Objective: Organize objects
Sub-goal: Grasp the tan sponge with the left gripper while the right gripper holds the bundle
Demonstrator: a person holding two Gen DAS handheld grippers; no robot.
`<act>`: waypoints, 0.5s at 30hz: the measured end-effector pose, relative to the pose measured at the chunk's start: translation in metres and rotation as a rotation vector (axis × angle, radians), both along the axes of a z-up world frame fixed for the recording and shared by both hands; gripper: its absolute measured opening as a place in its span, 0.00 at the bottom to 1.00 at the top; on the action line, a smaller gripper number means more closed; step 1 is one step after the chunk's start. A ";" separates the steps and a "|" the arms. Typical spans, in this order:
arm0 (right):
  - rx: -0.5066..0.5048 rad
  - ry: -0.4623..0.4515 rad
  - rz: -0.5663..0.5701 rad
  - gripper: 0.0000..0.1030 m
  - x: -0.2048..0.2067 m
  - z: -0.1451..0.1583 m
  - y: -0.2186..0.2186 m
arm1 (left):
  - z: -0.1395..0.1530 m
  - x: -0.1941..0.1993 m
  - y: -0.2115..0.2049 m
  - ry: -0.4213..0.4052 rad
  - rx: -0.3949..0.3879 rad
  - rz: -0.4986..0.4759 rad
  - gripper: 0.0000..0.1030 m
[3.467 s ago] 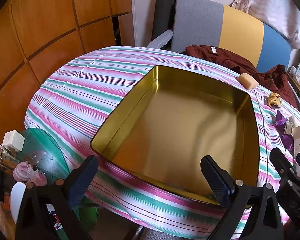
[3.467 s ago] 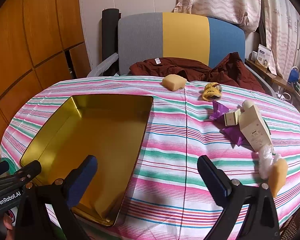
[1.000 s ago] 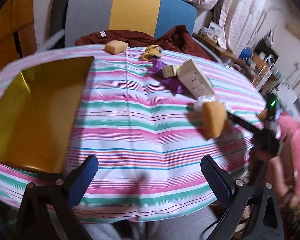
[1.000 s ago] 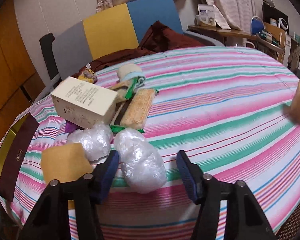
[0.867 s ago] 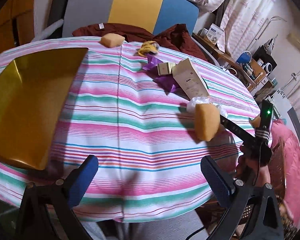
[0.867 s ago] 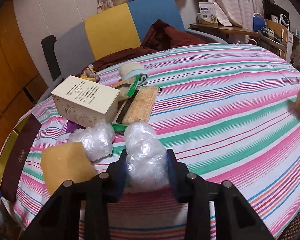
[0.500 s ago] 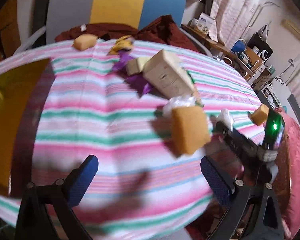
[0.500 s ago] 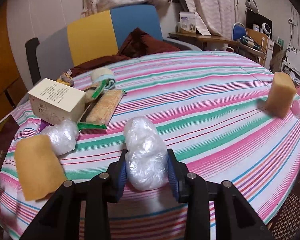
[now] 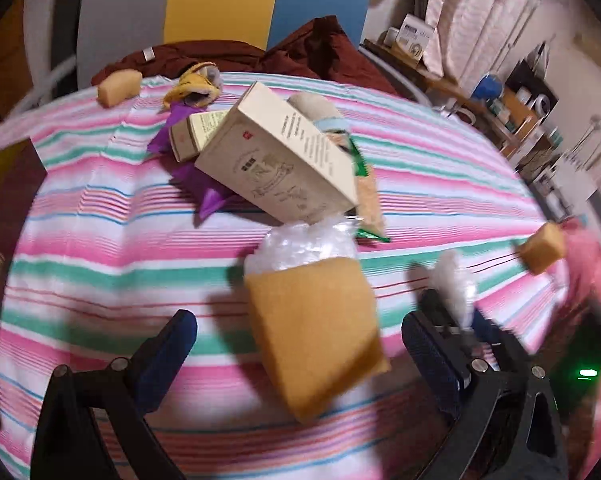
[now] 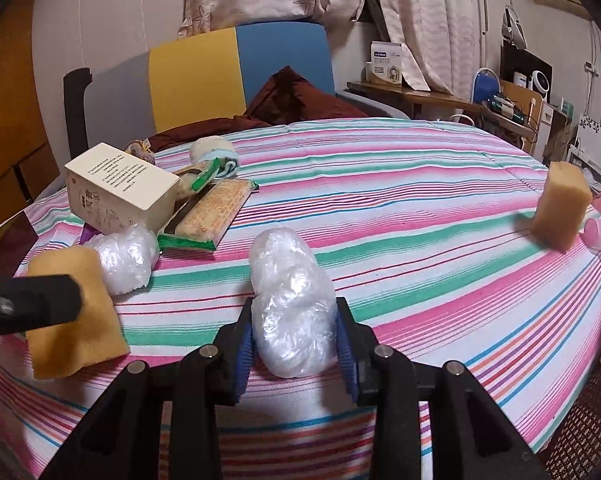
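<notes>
Gripping now: your right gripper (image 10: 296, 354) has just closed on the plastic-wrapped bundle (image 10: 290, 300), pads pressing both its sides, low on the near end.
Bundle's place: near edge of the striped tablecloth (image 10: 420, 208); whether it rests on the cloth or is just lifted, you cannot tell.
Handling: judge it light, soft and crinkly; the film looks slick, so it may squirm forward out of the pads. Hold around its fattest part, not the loose wrap.
Left gripper (image 9: 296, 354): fingers wide apart, nothing between the pads yet; the yellow sponge (image 9: 316, 328) stands ahead of the gap.
Sponge handling: probably featherlight and squashy; take it across its flat faces, mid-height.
Neighbours: a second wrapped bundle (image 10: 126, 258) touches the sponge; the cream box (image 10: 120, 192) lies just beyond.
</notes>
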State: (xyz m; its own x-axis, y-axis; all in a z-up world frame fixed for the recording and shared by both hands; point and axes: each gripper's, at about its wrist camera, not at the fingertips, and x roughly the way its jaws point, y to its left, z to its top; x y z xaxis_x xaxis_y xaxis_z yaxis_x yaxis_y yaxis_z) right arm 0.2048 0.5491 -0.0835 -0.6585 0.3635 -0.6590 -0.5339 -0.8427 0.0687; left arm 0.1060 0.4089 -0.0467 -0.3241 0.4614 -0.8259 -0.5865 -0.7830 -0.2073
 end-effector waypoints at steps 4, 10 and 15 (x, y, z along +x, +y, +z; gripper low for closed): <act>0.003 -0.005 0.005 0.35 -0.001 0.000 -0.001 | -0.014 -0.007 -0.007 -0.002 -0.005 -0.002 0.98; -0.004 -0.013 -0.011 0.35 -0.001 0.002 -0.002 | -0.007 -0.007 -0.023 -0.026 0.096 -0.067 0.61; -0.042 -0.003 -0.016 0.34 0.002 0.009 -0.007 | -0.002 -0.006 -0.034 -0.027 0.120 -0.122 0.57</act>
State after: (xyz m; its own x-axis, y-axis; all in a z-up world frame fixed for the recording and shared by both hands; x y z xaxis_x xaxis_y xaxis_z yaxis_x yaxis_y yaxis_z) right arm 0.2066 0.5417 -0.0749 -0.6513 0.3460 -0.6754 -0.5472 -0.8307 0.1021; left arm 0.1004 0.3750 -0.0486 -0.2379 0.5921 -0.7699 -0.6689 -0.6746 -0.3121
